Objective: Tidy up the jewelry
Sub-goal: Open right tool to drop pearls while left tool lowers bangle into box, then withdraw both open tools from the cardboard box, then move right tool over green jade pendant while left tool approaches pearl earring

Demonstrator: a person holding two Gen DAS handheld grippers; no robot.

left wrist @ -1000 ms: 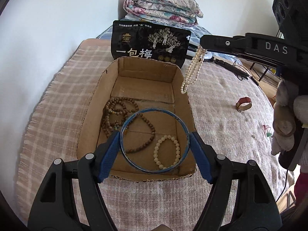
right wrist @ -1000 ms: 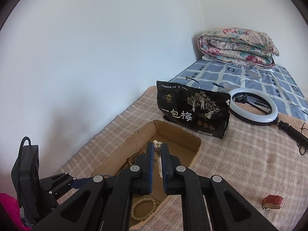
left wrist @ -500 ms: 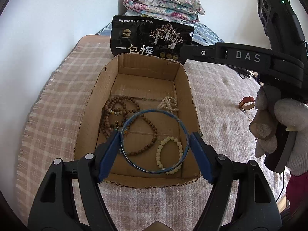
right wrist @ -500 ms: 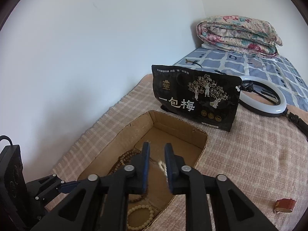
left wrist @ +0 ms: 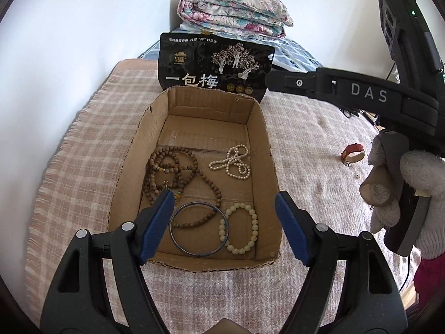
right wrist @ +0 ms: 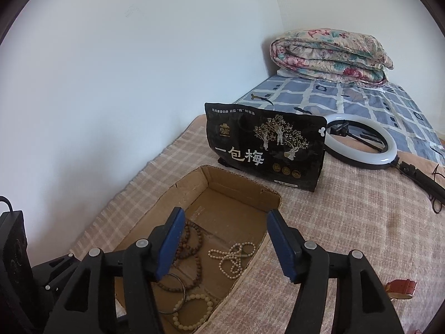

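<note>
Four pieces lie in the cardboard box [left wrist: 261, 128] at frame centre — blue bangle [left wrist: 199, 228], pearl necklace [left wrist: 232, 161], wooden beads [left wrist: 178, 172], pale bracelet [left wrist: 241, 228]. Both hand-held grippers — left [left wrist: 224, 208], right [right wrist: 224, 235] — are released (empty). Remaining: red watch [left wrist: 352, 152], right of frame, on the bed.

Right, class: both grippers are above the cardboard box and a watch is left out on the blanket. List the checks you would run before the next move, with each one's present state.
1. Left gripper open and holding nothing: ok.
2. Right gripper open and holding nothing: ok.
3. Blue bangle lying flat inside the cardboard box: ok.
4. Pearl necklace fully inside the box, nothing draped over a wall: ok.
5. All jewelry put away: not ok, the red-strap watch lies on the blanket outside the box.
6. Small bits on the blanket beyond the watch identified as jewelry: cannot tell, too small.
</note>
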